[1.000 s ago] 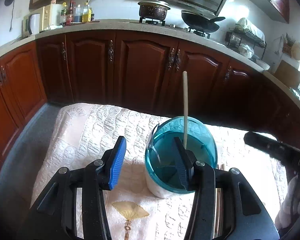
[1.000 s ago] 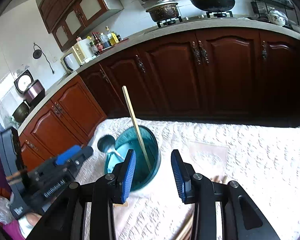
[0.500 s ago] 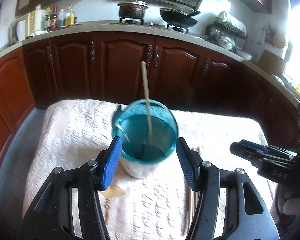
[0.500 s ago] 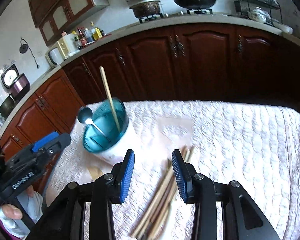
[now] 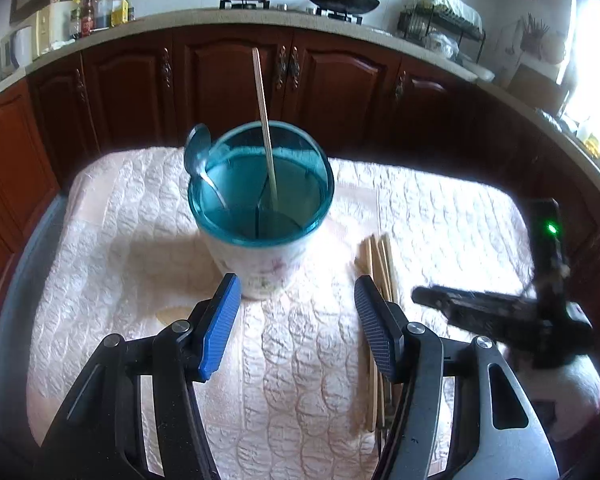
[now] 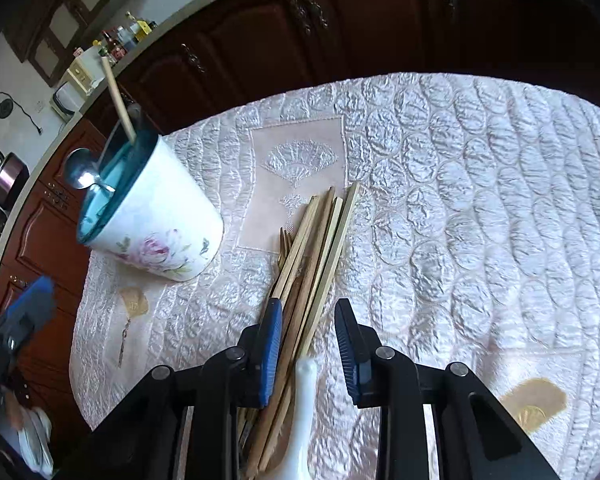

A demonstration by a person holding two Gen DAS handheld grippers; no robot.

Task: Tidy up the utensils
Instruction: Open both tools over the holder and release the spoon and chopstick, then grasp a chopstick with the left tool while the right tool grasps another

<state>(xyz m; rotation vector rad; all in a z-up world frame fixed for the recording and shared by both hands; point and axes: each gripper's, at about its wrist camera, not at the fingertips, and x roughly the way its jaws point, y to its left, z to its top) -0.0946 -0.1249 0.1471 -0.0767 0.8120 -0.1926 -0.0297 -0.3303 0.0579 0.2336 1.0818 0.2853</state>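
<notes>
A white floral utensil holder [image 5: 256,264] with a blue divided insert stands on the quilted cloth; it also shows in the right wrist view [image 6: 156,220]. One wooden chopstick [image 5: 265,128] and a metal spoon [image 5: 198,156] stand in it. A bundle of wooden chopsticks [image 6: 312,248] lies on the cloth right of the holder, also seen in the left wrist view [image 5: 376,256]. My left gripper [image 5: 298,320] is open and empty just before the holder. My right gripper [image 6: 308,344] is open, low over the bundle, its jaws on either side of the sticks. A white ceramic spoon handle [image 6: 302,408] lies between its fingers.
The quilted pink-white tablecloth [image 6: 480,200] covers the table. Dark wooden cabinets [image 5: 236,80] and a counter with pots stand behind it. The table's far and left edges drop to the floor.
My left gripper has backed away from the holder and now sits in front of it. My right gripper has swung right and dropped down onto the chopstick bundle.
</notes>
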